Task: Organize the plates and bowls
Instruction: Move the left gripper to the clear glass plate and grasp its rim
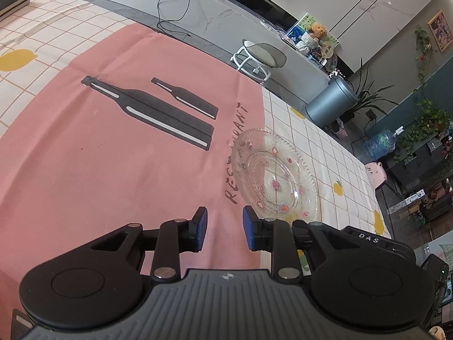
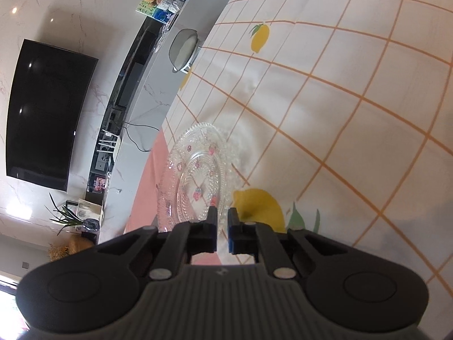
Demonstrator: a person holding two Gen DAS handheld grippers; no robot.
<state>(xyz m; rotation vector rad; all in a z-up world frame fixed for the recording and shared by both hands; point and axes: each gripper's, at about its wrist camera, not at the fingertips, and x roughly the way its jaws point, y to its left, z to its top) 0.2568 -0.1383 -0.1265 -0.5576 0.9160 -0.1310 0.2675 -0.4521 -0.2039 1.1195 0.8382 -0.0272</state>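
Black left tongs [image 1: 223,221] are held partly open over a pink cloth [image 1: 99,175], with nothing between them. The right tongs [image 2: 221,216] are closed to a slit at the near rim of a clear glass plate [image 2: 198,170]; whether the rim is pinched cannot be told. The plate is laid just ahead, across the cloth's edge and a lemon-print tablecloth [image 2: 354,113].

Right tool [image 2: 222,215] seems clamped on the glass plate's [image 2: 198,170] near rim; checked tablecloth [image 2: 339,113] beneath.

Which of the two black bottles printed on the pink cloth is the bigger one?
The left bottle print is bigger, longer and wider than the small bottle print beside it on the pink cloth.
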